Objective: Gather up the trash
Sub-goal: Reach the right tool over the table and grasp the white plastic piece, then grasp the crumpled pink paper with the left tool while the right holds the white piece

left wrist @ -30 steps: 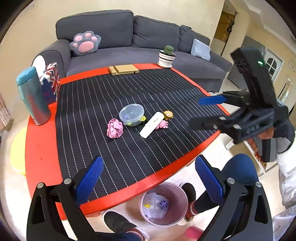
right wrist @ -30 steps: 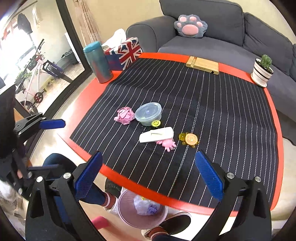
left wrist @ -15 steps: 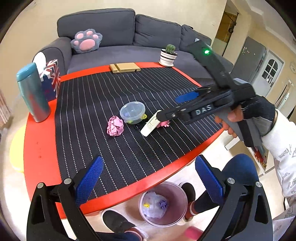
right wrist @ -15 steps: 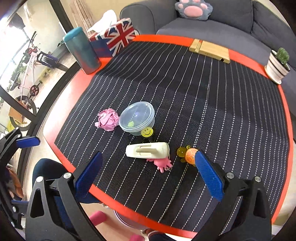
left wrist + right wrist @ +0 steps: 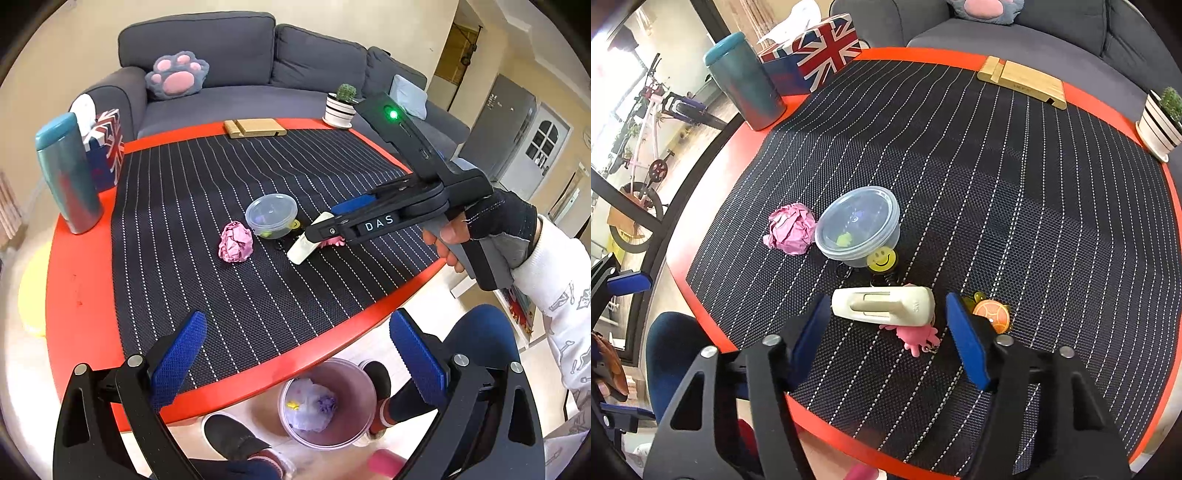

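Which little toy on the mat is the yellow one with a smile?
The round smiley-face charm, leaning against the plastic tub. The others are pink and orange.

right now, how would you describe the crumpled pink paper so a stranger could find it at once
Start at the round red table with the black pinstriped mat. Near the mat's middle sits a clear lidded plastic tub; the crumpled pink paper lies right beside it, toward the teal tumbler. It is the only wrinkled, shapeless wad there.

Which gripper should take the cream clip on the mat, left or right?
Right. The right gripper is already over the cream clip, its jaws just closing around it but not yet touching. The left gripper hangs open at the table's near edge.
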`<action>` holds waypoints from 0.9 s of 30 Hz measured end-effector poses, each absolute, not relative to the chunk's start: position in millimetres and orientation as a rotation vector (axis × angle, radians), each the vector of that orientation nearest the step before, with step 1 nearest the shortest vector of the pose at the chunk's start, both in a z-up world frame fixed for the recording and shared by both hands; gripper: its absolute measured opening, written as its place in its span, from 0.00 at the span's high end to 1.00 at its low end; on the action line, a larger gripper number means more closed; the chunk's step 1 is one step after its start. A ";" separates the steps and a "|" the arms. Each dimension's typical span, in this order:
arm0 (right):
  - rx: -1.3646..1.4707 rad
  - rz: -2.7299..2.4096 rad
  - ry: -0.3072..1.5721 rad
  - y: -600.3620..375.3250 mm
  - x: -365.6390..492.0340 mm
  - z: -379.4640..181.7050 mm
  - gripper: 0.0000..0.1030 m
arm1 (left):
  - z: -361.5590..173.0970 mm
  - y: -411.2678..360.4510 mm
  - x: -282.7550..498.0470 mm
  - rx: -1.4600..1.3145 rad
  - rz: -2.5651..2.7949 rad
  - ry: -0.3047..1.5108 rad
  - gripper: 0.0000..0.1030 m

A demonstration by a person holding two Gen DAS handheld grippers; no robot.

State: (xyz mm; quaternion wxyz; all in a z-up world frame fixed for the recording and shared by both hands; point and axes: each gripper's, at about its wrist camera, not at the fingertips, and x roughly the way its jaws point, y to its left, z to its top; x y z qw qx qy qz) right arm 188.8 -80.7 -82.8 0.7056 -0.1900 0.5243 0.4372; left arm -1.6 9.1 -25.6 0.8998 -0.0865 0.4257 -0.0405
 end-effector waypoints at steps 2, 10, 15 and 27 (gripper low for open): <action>-0.425 0.972 1.167 -80.0 189.2 -84.0 0.46 | -26.4 9.0 -1.1 -0.180 -0.085 0.883 0.07; -0.430 0.973 1.163 -80.8 189.6 -85.7 0.55 | -28.6 10.7 0.3 -0.184 -0.086 0.886 0.07; -0.417 0.977 1.152 -82.4 188.7 -83.9 0.56 | -29.7 11.1 1.7 -0.182 -0.086 0.888 0.07; -0.353 0.979 1.106 -100.5 187.5 -58.5 0.56 | -29.2 15.0 19.5 -0.168 -0.088 0.898 0.07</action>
